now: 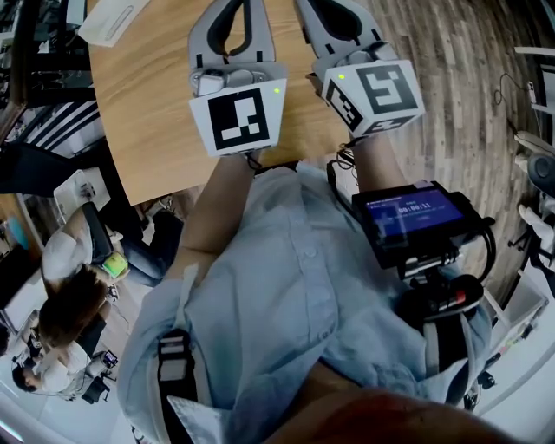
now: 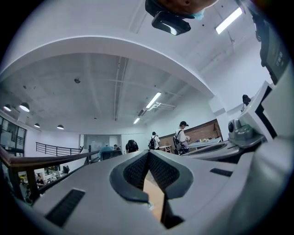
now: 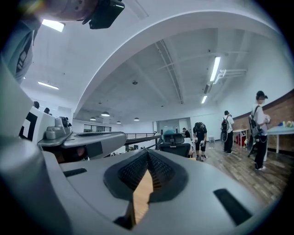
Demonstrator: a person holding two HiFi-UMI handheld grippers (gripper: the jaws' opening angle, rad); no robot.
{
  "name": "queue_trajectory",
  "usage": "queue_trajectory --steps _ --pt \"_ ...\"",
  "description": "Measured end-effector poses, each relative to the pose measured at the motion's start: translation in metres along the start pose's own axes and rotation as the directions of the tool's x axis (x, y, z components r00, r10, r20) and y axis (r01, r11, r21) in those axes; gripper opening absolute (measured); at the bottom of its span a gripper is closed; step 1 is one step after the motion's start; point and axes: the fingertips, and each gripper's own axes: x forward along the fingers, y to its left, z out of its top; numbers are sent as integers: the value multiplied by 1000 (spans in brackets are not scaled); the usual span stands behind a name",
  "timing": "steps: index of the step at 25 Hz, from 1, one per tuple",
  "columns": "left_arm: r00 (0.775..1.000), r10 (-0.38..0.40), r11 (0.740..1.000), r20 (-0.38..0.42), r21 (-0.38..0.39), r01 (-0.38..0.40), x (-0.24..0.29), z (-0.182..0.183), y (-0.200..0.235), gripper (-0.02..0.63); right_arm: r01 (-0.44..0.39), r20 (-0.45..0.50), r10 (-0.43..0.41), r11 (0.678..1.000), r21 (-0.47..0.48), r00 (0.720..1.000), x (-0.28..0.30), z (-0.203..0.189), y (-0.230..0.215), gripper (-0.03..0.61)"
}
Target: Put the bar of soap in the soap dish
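Since you hold both grippers level above table [image 1: 147,113], pointing out into room, neither works yet: left gripper [image 2: 148,156] jaws pressed together, empty; right gripper [image 3: 148,156] likewise. Bar of soap, soap dish in no view. White item [image 1: 113,19] at table corner: cannot tell what.

Left gripper [image 1: 232,13] just beside right gripper [image 1: 334,10], over table [image 1: 147,104] edge; screen unit [image 1: 414,212] behind right gripper.

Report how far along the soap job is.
Done: nothing to confirm; neither soap nor dish shows in any view. In hand: nothing; the left gripper and right gripper are both shut and empty, held over the wooden table. Left: cannot tell without seeing the dish.
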Motion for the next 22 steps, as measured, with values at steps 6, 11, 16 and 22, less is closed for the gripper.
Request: queue_trajectory --steps 6,11,16,22 --pt "1000 1 1000 11 -4 -1 3 4 3 8 5 18 -5 1000 5 1000 0 5 0 6" --pt "1000 -6 1000 7 -7 6 4 2 2 8 6 19 -6 1000 8 1000 0 5 -1 6" --pt "1000 -5 1000 6 -11 5 4 2 2 8 7 21 -7 1000 9 1000 -1 7 -1 6" --pt "1000 -3 1000 2 -14 3 4 2 6 8 1 19 -1 1000 6 1000 2 9 2 6"
